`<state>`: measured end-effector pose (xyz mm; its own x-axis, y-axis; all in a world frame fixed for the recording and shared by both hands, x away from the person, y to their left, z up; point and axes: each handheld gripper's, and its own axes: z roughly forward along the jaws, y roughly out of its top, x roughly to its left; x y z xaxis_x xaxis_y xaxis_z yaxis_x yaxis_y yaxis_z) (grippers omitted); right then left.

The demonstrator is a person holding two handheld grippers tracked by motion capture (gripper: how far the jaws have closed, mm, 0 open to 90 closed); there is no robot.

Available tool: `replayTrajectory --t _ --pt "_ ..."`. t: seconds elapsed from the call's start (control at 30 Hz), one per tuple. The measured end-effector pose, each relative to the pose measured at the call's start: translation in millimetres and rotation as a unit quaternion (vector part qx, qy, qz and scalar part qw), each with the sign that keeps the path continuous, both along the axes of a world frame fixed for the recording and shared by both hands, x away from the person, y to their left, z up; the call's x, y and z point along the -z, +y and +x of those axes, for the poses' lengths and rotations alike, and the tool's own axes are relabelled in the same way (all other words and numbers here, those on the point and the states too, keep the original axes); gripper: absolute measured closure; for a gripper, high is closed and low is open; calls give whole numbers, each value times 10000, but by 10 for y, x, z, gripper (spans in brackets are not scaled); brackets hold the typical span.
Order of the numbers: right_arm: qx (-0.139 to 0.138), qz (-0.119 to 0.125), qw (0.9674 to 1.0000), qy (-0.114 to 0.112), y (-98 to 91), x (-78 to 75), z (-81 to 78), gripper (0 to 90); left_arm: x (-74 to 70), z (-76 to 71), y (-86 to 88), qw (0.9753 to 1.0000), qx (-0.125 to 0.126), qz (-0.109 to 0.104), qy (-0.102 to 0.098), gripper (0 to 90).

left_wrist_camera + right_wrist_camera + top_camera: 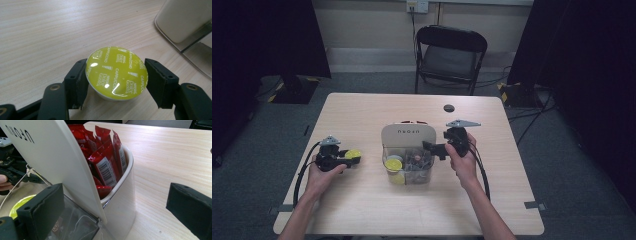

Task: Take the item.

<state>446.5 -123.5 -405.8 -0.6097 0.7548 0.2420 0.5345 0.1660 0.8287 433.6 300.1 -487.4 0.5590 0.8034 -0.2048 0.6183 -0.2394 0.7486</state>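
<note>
Yellow capsule [116, 72] foil-face up, clamped in left gripper [115, 75] — right gripper [110, 207] jaws apart.

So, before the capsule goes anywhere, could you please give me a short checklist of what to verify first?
1. Left claw shut on the yellow capsule: ok, a pad sits against each side.
2. Capsule level, foil lid up: ok in the left gripper view.
3. Capsule lifted off the table: cannot tell.
4. Room in the clear bin: cannot tell exactly; another yellow capsule and other items already lie inside.
5. Right claw steadying the holder: not ok, its jaws stand open either side of the white lid without pressing it.
6. Red sachets staying in their rear cup: ok.
</note>
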Motion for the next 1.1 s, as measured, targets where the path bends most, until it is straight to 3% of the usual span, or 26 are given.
replayTrajectory --t 0.17,0.3,0.6,0.8,0.93,1.0,1.1 --pt "-5 2 10000 8 0 1 1 12 -1 4 18 9999 -30 -89 90 277" --pt "-7 2 10000 10 -1 1 2 12 -34 -11 33 9999 -84 -136 25 217" --pt "-9 -7 10000 31 10 14 4 8 -192 -135 100 9993 -166 -295 -138 194" --pt "-7 -29 10000 19 16 14 3 7 -230 -263 145 9998 -84 -70 -177 194" --pt "29 -72 10000 3 23 6 -6 6 -197 -396 200 9998 -49 119 -144 199" --pt "34 -85 10000 -6 26 2 -9 6 -166 -459 223 9999 -30 112 -115 194" --pt "65 -107 9999 -26 35 -7 -13 3 -132 -480 225 9997 -53 210 -125 197"
